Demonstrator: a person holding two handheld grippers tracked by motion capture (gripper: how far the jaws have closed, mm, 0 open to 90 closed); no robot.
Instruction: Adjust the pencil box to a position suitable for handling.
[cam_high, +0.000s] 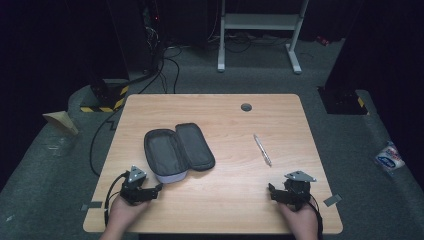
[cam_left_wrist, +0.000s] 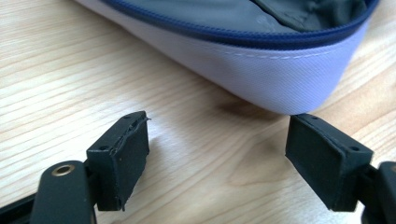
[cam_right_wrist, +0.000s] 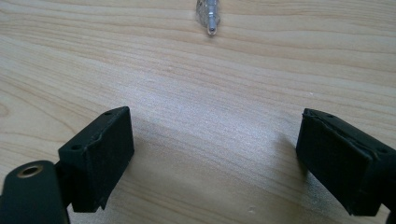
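Nothing's moving yet: pen (cam_high: 262, 149) is lying on the worktop (cam_high: 225, 200), apart from the open pencil case (cam_high: 177, 148). Left gripper (cam_high: 159, 188) and right gripper (cam_high: 271, 190) are sitting with fingers spread, holding nothing. Pick and stow are both pending.

No text, label, brand or number can be read. Blue print is seen on a white packet (cam_high: 389, 157) on the floor at the far right, but it is too small to be made out.
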